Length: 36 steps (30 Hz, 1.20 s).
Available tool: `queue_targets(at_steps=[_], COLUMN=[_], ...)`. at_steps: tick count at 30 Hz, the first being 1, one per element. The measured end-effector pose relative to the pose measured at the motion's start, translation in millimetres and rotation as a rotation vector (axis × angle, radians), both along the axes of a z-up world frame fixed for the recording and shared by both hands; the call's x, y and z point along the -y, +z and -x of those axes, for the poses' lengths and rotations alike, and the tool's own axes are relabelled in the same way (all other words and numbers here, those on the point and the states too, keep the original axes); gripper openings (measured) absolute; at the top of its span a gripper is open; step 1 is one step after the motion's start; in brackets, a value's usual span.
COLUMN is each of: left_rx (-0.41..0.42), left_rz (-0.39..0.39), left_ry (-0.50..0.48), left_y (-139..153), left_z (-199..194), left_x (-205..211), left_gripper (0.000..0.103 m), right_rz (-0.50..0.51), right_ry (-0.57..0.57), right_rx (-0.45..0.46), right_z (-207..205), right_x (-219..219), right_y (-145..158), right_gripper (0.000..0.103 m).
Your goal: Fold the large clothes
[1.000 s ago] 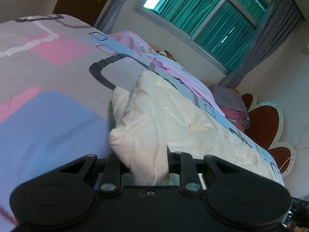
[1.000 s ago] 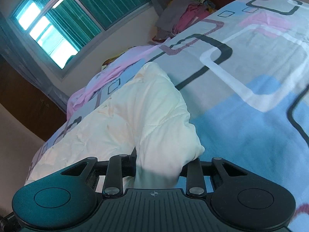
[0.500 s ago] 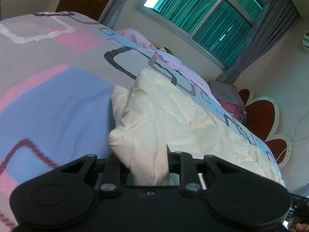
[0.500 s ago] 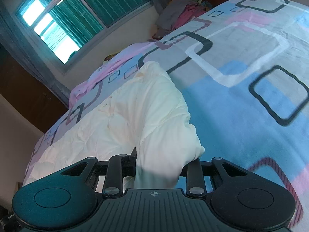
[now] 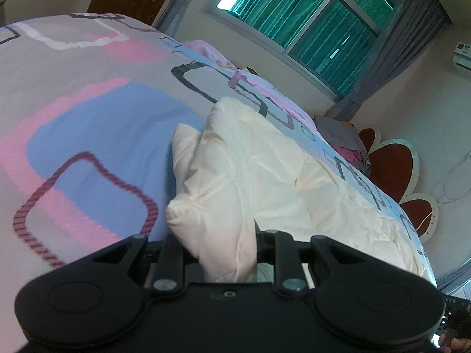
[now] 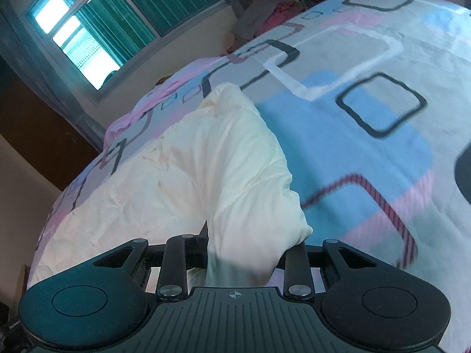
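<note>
Your left claw (image 5: 225,253) is clamped on a bunched corner of the cream quilt (image 5: 265,176), and the fabric bulges up between its black jaws. From there the quilt trails away to the right across the bed (image 5: 88,111), lying on a sheet patterned in grey, pink and blue with outlined squares. Beyond the bed you see a window (image 5: 306,14) with green curtains, grey drapes beside it, a pile of clothes (image 5: 347,147) near a red petal-shaped headboard (image 5: 391,164).
</note>
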<state>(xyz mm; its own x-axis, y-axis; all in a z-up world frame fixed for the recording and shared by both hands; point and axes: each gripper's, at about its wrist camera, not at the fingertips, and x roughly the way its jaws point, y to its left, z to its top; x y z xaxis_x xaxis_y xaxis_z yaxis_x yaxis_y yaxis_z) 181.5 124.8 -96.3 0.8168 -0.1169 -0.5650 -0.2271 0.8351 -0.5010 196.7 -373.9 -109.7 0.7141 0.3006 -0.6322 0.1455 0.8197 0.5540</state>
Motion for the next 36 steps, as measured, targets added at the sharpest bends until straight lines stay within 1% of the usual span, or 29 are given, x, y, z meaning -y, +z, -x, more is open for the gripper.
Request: queue_targets(at_steps=[4, 11, 16, 18, 20, 21, 22, 23, 24, 25, 26, 27, 29, 30, 31, 32, 33, 34, 36], left_rx=[-0.002, -0.019, -0.016, -0.018, -0.016, -0.012, -0.012, -0.011, 0.015, 0.025, 0.026, 0.030, 0.048, 0.049, 0.048, 0.046, 0.042, 0.040, 0.038], left_rz=[-0.001, -0.020, -0.014, 0.032, 0.078, 0.112, 0.135, 0.146, 0.159, 0.161, 0.159, 0.164, 0.169, 0.168, 0.169, 0.175, 0.194, 0.211, 0.221], left_ry=[-0.001, -0.005, -0.009, 0.005, 0.024, 0.043, 0.070, 0.122, 0.173, 0.204, 0.227, 0.234, 0.234, 0.230, 0.229, 0.233, 0.232, 0.227, 0.210], left_y=[-3.8, -13.3, -23.1, -27.6, -30.8, -34.1, -36.9, -39.7, -39.5, -38.0, -36.0, -33.9, -30.3, -29.5, -30.0, -31.4, -33.9, -36.9, -38.9], left_z=[4.9, 4.0, 5.3, 6.1, 7.7, 10.1, 11.9, 18.5, 27.8, 34.3, 40.2, 45.4, 53.3, 55.6, 57.3, 58.7, 58.9, 58.0, 53.8], left_x=[0.0, 0.4, -2.5, -7.7, -12.0, -16.4, -21.8, -26.4, -31.1, -33.5, -35.9, -38.5, -40.7, -41.2, -41.0, -40.2, -38.7, -37.6, -30.1], left_gripper=[0.022, 0.023, 0.025, 0.027, 0.034, 0.039, 0.055, 0.065, 0.066, 0.072, 0.074, 0.074, 0.074, 0.074, 0.073, 0.073, 0.073, 0.071, 0.070], right_rz=[-0.012, -0.015, -0.026, -0.033, -0.048, -0.058, -0.066, -0.069, -0.057, -0.041, -0.044, -0.057, -0.029, -0.014, -0.006, -0.009, -0.017, -0.019, 0.001], right_ry=[-0.007, -0.013, -0.017, -0.020, -0.026, -0.033, -0.056, -0.105, -0.170, -0.236, -0.284, -0.300, -0.333, -0.338, -0.346, -0.352, -0.343, -0.318, -0.258], right_rx=[-0.007, -0.019, -0.026, -0.027, -0.027, -0.028, -0.021, -0.005, 0.006, 0.013, 0.030, 0.048, 0.096, 0.115, 0.126, 0.138, 0.145, 0.146, 0.149], right_z=[10.0, 10.5, 12.1, 12.5, 12.6, 13.3, 16.2, 22.0, 29.4, 37.4, 46.4, 52.7, 64.2, 67.1, 68.2, 68.7, 67.6, 63.7, 54.6], right_x=[3.0, 1.6, 2.9, 3.9, 6.3, 8.5, 12.5, 19.1, 26.4, 34.0, 43.7, 51.5, 61.4, 64.2, 66.2, 66.7, 67.1, 64.1, 50.8], right_y=[-5.5, -14.3, -24.3, -26.7, -28.3, -29.7, -30.8, -30.9, -29.9, -28.2, -25.9, -23.2, -11.3, -5.3, 1.0, 6.5, 10.2, 13.9, 20.6], right_gripper=[0.029, 0.030, 0.032, 0.033, 0.036, 0.043, 0.051, 0.058, 0.076, 0.085, 0.085, 0.085, 0.080, 0.067, 0.062, 0.051, 0.034, 0.025, 0.025])
